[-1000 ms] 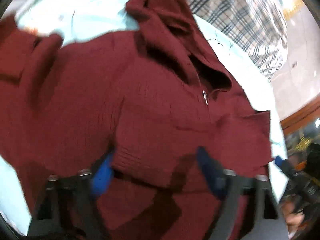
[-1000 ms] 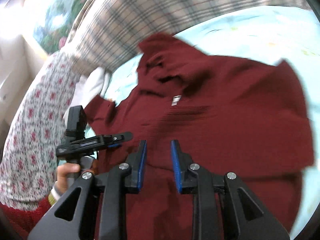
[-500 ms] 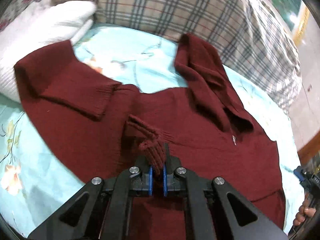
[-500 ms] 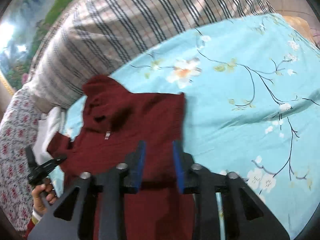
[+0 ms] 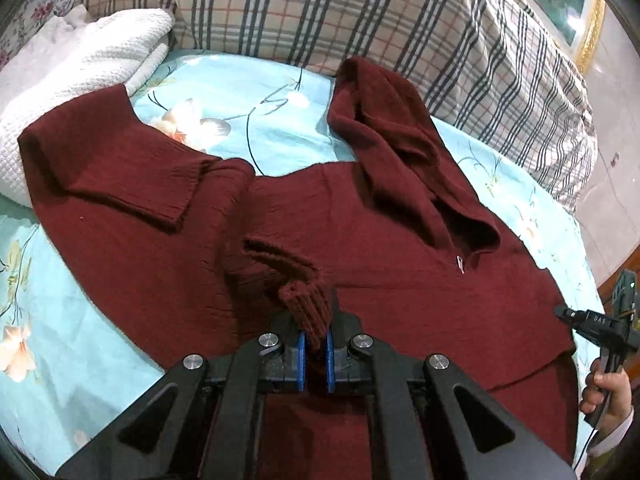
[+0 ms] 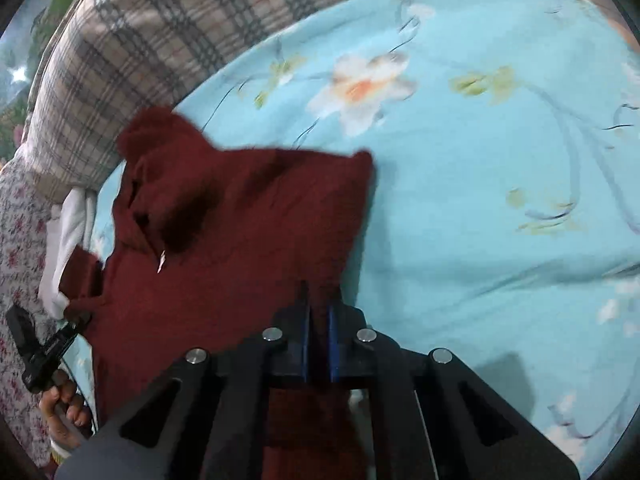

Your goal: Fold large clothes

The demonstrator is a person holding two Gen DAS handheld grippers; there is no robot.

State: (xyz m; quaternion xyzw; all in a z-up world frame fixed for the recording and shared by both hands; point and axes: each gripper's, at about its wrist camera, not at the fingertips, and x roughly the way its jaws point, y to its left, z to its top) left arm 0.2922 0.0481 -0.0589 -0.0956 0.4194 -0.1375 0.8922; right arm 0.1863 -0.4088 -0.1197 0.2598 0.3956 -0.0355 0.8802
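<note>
Left wrist view: the left hand-held gripper (image 5: 314,346) is pinching a ribbed cuff of the maroon hoodie (image 5: 360,248) lying ahead on the bed (image 5: 60,320); the small bite risks slipping.

Right wrist view: the right hand-held gripper (image 6: 318,332) is clamping the hoodie's edge; uneven pulling could skew the fold.

My view: plaid pillow (image 5: 360,16) at bed head, white knit blanket (image 5: 72,64) beside it, blue floral sheet (image 6: 500,160), gold-framed picture (image 5: 576,12) behind.
</note>
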